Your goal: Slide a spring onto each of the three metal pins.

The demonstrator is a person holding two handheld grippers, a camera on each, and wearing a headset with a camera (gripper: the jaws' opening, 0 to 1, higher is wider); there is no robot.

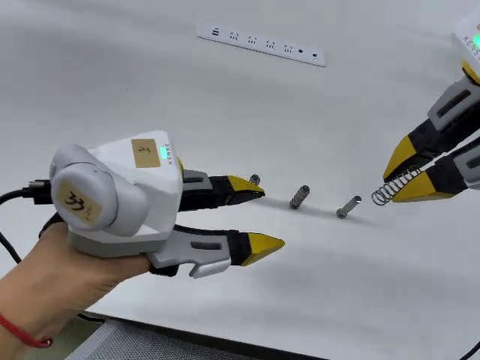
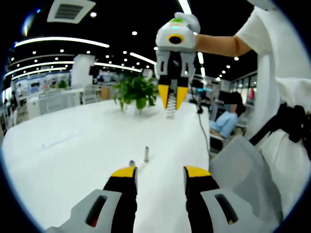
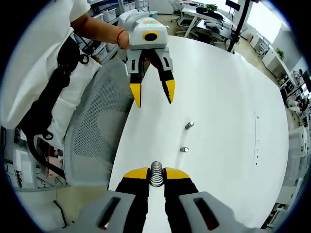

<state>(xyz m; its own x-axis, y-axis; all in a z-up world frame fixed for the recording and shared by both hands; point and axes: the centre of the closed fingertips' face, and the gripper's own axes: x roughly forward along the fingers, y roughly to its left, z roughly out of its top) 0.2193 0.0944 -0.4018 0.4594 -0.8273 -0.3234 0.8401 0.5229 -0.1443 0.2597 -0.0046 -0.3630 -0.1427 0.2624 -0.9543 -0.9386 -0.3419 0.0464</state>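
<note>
Yellow-tipped right gripper [image 1: 395, 185] clenched a coiled wire spring [image 1: 386, 193] over the matte white bench [image 1: 225, 112]. The left gripper [image 1: 271, 217] hung released (its tan handwritten stickers [image 1: 145, 152] were illegible). Three metal pins [image 1: 349, 206] sat between them; the middle pin [image 1: 299, 196] appeared coil-wrapped.

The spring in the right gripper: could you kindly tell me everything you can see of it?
The spring is a slim, open-wound coil of bare silvery wire. The right gripper is shut on it, the yellow-tipped jaws pinching it across its side. In the head view one end pokes out past the tips. It hangs in the air above the white table, touching nothing else.
</note>
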